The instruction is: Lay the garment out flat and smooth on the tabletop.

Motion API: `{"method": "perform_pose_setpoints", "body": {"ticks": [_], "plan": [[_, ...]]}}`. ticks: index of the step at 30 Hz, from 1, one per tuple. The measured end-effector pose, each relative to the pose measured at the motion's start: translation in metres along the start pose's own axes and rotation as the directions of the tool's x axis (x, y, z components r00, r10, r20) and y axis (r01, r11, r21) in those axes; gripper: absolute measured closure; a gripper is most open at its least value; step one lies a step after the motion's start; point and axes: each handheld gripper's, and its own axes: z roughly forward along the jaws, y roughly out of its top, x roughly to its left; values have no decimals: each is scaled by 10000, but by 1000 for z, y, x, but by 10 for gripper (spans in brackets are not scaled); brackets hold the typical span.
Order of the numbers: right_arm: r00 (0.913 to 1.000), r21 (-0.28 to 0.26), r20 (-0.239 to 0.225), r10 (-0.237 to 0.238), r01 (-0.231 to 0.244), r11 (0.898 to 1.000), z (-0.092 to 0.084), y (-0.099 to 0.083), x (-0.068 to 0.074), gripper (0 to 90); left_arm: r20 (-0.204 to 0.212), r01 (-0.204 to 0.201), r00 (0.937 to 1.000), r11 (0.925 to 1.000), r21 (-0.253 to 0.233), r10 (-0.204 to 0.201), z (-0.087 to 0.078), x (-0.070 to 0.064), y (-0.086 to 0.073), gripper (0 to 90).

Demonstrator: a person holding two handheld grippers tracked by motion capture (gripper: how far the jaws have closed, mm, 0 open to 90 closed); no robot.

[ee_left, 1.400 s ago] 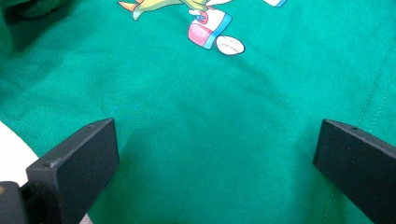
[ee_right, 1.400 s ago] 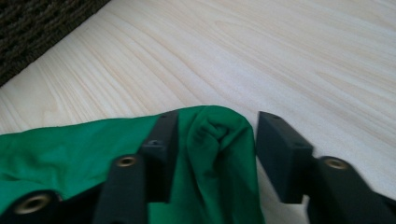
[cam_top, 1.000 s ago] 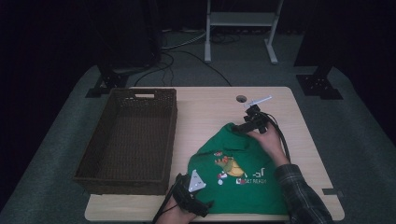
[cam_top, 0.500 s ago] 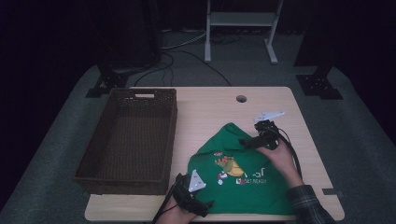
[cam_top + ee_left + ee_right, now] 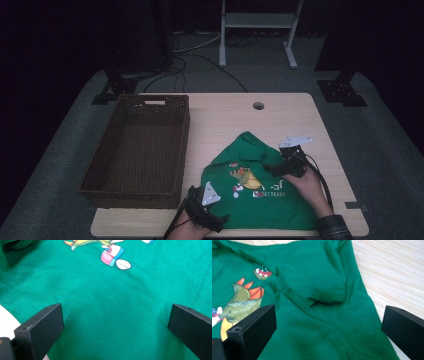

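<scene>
Hovering at the near edge of the table [image 5: 300, 107], the left gripper [image 5: 212, 217] sits over the bottom left corner of the green T-shirt [image 5: 265, 205], with the person's hand behind it at the frame's lower border. Its jaws are spread wide with nothing caught in them; in the left gripper view the green T-shirt [image 5: 112, 305] lies flat beneath the gap, and a bit of the printed cartoon shows at the top. Farther in and to the right, the right gripper [image 5: 277, 169] rests over the shirt's right half, held by the right hand [image 5: 306, 187], whose plaid sleeve [image 5: 332, 227] comes in from the bottom. Its jaws have just been opening and now stand released, gripping nothing; the right gripper view shows the green T-shirt [image 5: 317, 315] under the gap, a folded sleeve and the dinosaur print [image 5: 239, 305] to the left, and bare wood to the right. The shirt lies crumpled on the near right part of the table, its upper portion bunched toward the middle. To its left stands a dark wicker basket [image 5: 165, 102], just beside the shirt. Beyond the table, a white metal stand [image 5: 257, 22] and cables [image 5: 200, 50] rest on the dark floor.
</scene>
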Motion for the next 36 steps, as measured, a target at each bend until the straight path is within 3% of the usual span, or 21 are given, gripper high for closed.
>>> {"method": "perform_pose_setpoints", "body": {"ticks": [4,15,18,21,36], "plan": [[9997,20,207,-147,146,9999,2,-6,1,0,-3,0,10000,10000,-1,0,0,0,0,0],[9993,425,-51,-359,361,9984,18,-20,4,0,10,-25,10000,10000,6,25,0,0,0,0],[9995,296,-36,-328,329,9990,18,-22,4,0,40,66,10000,10000,-38,-66,-1,1,-1,0],[9996,285,56,-267,266,9992,17,-23,5,0,204,444,9988,9989,-166,-440,-2,3,-1,0],[9989,268,-118,-446,449,9986,0,-39,15,0,140,255,9996,9997,-49,-254,-6,5,1,1]]}}
